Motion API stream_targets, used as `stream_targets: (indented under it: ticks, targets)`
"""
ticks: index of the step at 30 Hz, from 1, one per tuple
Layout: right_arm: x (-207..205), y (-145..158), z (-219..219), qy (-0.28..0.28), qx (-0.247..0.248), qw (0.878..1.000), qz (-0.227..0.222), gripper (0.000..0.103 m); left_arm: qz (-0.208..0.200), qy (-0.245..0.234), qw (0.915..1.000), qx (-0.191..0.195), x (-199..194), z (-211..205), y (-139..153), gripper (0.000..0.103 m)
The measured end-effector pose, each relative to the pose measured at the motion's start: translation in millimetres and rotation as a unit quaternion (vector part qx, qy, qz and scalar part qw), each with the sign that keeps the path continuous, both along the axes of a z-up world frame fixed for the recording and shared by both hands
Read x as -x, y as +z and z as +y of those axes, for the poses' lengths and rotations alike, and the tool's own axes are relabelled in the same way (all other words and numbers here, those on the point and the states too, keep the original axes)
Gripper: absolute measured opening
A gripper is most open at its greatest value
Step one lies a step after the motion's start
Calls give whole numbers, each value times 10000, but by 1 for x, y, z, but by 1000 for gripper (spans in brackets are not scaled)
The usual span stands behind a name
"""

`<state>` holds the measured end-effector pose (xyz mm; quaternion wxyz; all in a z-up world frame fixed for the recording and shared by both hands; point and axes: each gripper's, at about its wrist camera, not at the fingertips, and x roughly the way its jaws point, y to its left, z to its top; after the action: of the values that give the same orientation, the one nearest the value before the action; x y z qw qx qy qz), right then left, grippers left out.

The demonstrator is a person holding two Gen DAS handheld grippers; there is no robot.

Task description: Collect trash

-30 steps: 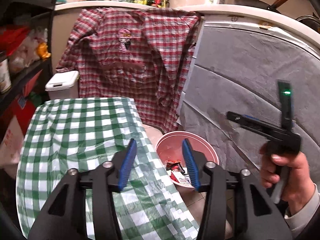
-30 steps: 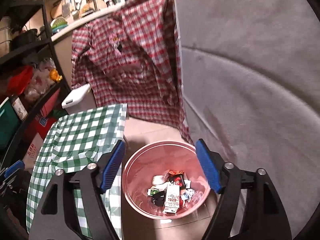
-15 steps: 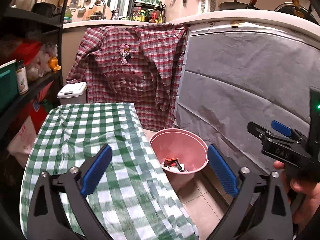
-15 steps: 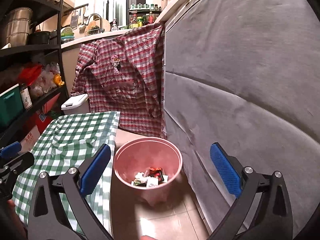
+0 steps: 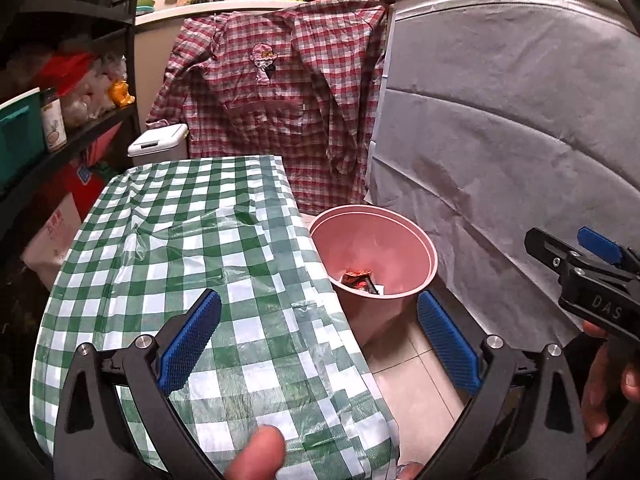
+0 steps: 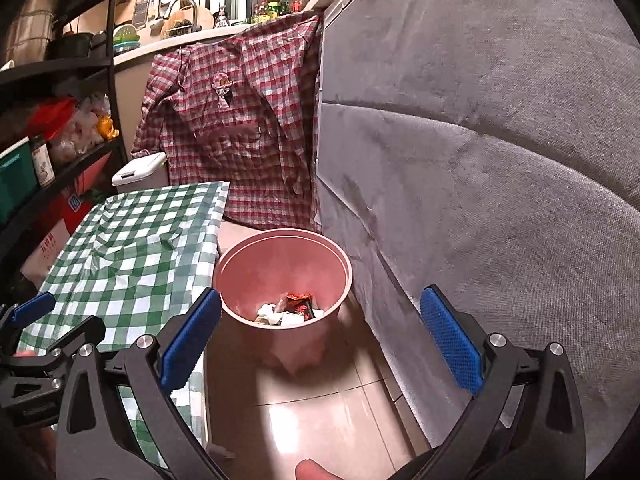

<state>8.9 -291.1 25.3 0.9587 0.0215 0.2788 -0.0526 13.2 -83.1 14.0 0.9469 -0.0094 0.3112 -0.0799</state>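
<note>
**Inspector:** State the condition of both grippers.

**Operator:** My left gripper (image 5: 318,332) is released. Its jaws have just been opening and now stand wide apart, with nothing between the blue pads. It hangs above the near right edge of the tabletop (image 5: 192,240), which is covered in a green-and-white checked cloth. My right gripper (image 6: 320,334) is likewise released; its jaws have also just been opening, and nothing is gripped. It hangs above the tiled floor (image 6: 320,412), with my hand (image 5: 608,384) on its handle.

**Inspector:** Location of the trash?

**Operator:** The trash (image 6: 290,309) lies at the bottom of the pink bin (image 6: 240,264): a red wrapper on top, with white and pale scraps around it. From the left wrist view only the red wrapper and a little white show above the bin's near rim.

**Inspector:** Position of the bin?

**Operator:** It stands upright on the floor, just beside the right edge of the tabletop and close to the grey fabric panel (image 6: 480,160) on its other side. A red plaid shirt (image 5: 276,92) hangs behind it, draped from the counter edge.

**Inspector:** Anything on the tabletop?

**Operator:** I see only the wrinkled cloth. A white lidded container (image 5: 158,144) stands beyond its far end, and a shelf rack (image 5: 60,128) with stored goods stands to the left.
</note>
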Motion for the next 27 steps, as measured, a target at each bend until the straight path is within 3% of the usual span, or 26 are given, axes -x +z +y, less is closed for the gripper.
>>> stream_targets:
  ticks: [27]
  targets:
    - [-4,-4,0,-23,120,9999,76,98,67,133,9999,86,-9,-3,-6,95]
